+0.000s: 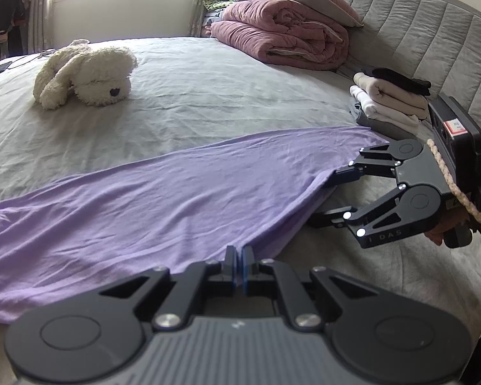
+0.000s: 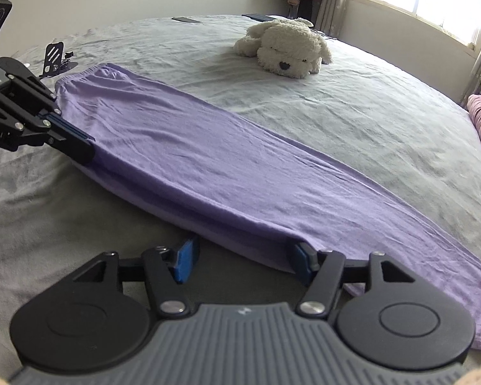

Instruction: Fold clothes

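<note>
Lilac garment (image 1: 150, 199), lying in a long folded strip across the grey bed sheet (image 1: 208, 96). Left gripper (image 1: 239, 264): jaws closed on the garment's near edge. Right gripper (image 2: 240, 264): jaws apart, one blue pad under the cloth's edge, the other clear. Beyond: white plush dog (image 1: 86, 73); folded clothes stack (image 1: 391, 102) by the headboard.
</note>
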